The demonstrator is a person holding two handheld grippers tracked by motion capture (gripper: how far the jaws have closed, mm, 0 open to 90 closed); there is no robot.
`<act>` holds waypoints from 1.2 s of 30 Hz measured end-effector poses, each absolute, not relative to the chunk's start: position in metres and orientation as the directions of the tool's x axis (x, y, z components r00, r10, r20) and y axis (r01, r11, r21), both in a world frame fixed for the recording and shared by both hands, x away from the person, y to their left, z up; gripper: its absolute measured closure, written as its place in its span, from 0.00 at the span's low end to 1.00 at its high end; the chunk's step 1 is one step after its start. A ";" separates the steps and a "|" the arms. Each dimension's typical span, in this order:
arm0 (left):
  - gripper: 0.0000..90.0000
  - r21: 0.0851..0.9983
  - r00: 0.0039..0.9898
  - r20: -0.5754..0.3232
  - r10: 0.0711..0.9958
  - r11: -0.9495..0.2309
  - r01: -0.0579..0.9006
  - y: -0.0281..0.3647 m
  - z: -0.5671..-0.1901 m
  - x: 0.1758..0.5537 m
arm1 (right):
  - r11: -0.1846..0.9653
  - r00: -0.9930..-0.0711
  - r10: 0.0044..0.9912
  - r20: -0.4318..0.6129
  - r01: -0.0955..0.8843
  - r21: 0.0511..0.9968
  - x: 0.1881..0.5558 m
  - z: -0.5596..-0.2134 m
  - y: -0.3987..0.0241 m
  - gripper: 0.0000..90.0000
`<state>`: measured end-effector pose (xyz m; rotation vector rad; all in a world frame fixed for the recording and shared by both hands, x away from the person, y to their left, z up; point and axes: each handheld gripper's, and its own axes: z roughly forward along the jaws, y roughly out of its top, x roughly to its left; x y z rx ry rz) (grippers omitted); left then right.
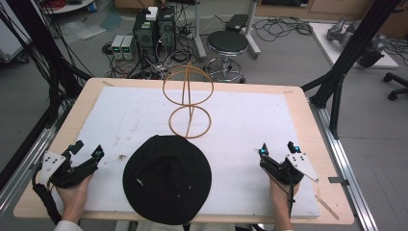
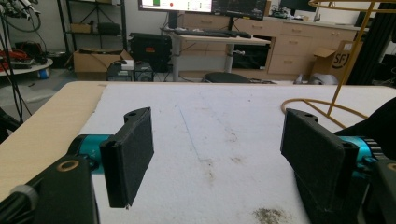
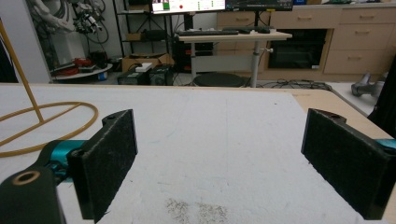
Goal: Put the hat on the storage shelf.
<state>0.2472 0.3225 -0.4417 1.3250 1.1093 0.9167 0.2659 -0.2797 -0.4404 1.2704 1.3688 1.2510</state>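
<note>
Both tongs, left [image 1: 86, 151] and right [image 1: 277, 148], gape wide, flanking the black hat [image 1: 167, 179].

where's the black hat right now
In the high view the black hat lies flat on the white mat at the near edge, between the left gripper and right gripper, just in front of the wire stand.

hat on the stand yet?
No, the hat lies flat on the mat, in front of the bare stand.
</note>
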 end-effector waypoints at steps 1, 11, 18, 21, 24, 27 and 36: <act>0.29 0.993 0.256 -0.089 0.963 0.067 0.094 0.323 -0.442 0.247 | -0.023 -0.107 0.994 0.037 0.126 0.992 0.266 -0.440 -0.280 0.11; 0.29 0.993 0.253 -0.092 0.963 0.070 0.097 0.322 -0.442 0.248 | -0.027 -0.106 0.994 0.040 0.125 0.992 0.266 -0.441 -0.281 0.11; 0.29 0.992 0.252 -0.097 0.963 0.074 0.098 0.322 -0.442 0.248 | -0.034 -0.106 0.993 0.048 0.129 0.991 0.265 -0.441 -0.281 0.11; 0.29 0.992 0.254 -0.099 0.962 0.075 0.101 0.323 -0.442 0.248 | -0.033 -0.107 0.993 0.047 0.130 0.991 0.265 -0.441 -0.281 0.11; 0.29 0.990 0.262 -0.114 0.958 0.089 0.105 0.323 -0.441 0.248 | -0.032 -0.109 0.993 0.047 0.129 0.991 0.265 -0.441 -0.280 0.11; 0.29 0.989 0.271 -0.134 0.953 0.110 0.102 0.324 -0.438 0.247 | -0.032 -0.110 0.993 0.046 0.129 0.991 0.265 -0.441 -0.281 0.11; 0.29 0.990 0.323 -0.142 0.936 0.128 0.067 0.325 -0.426 0.244 | -0.027 -0.116 0.992 0.042 0.128 0.991 0.266 -0.441 -0.282 0.11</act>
